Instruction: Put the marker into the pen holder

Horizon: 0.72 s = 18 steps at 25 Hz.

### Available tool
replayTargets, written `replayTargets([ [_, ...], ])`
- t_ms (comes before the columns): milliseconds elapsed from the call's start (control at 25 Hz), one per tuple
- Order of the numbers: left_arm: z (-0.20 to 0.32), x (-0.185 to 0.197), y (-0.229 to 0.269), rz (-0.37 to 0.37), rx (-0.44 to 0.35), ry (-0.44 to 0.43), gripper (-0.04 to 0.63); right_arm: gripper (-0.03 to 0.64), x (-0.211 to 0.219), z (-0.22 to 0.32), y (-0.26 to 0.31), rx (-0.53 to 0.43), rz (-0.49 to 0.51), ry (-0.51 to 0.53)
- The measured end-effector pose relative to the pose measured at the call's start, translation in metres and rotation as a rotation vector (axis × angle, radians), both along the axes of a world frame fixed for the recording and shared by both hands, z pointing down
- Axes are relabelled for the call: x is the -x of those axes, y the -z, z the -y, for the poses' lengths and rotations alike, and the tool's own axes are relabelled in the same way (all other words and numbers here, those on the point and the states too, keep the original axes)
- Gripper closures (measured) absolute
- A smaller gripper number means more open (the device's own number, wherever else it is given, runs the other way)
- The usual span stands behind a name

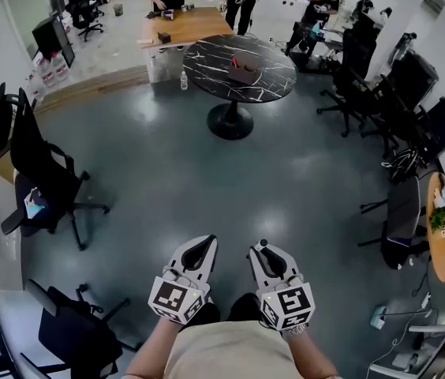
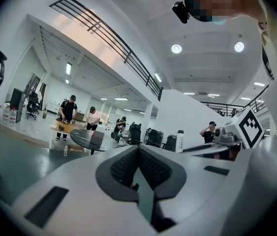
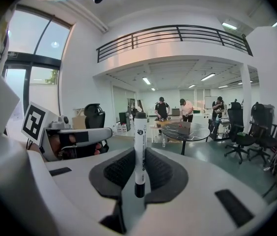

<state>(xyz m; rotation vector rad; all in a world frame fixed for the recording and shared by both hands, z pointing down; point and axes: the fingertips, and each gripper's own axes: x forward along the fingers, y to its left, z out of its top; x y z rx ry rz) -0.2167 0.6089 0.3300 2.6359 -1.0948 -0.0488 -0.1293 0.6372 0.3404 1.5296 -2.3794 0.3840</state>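
Observation:
A white marker (image 3: 140, 146) with black ends stands upright between the pads of my right gripper (image 3: 139, 156), which is shut on it. My left gripper (image 2: 138, 154) is shut with nothing between its pads. In the head view both grippers, left (image 1: 201, 247) and right (image 1: 263, 251), are held side by side close to the body, over the grey floor. Far ahead stands a round black marble table (image 1: 266, 85) carrying a small brown box-like holder (image 1: 242, 71), which also shows in the right gripper view (image 3: 183, 127). Both grippers are well short of it.
Black office chairs stand at the left (image 1: 41, 172) and in a row at the right (image 1: 396, 93). Several people stand around a wooden table (image 1: 187, 26) behind the round one. A water bottle (image 1: 183, 80) sits on the floor. A power strip (image 1: 379, 317) lies at the lower right.

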Motion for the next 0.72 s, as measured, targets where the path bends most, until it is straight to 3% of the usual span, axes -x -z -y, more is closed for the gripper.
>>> replayTargets([
  [400, 0.048, -0.021, 0.001, 0.018, -0.004, -0.038, 0.588, 0.543, -0.017, 0.055, 0.001, -0.017, 0.012, -0.017],
  [720, 0.137, -0.066, 0.001, 0.061, 0.000, 0.004, 0.588, 0.543, -0.061, 0.155, 0.000, -0.036, 0.049, 0.030],
])
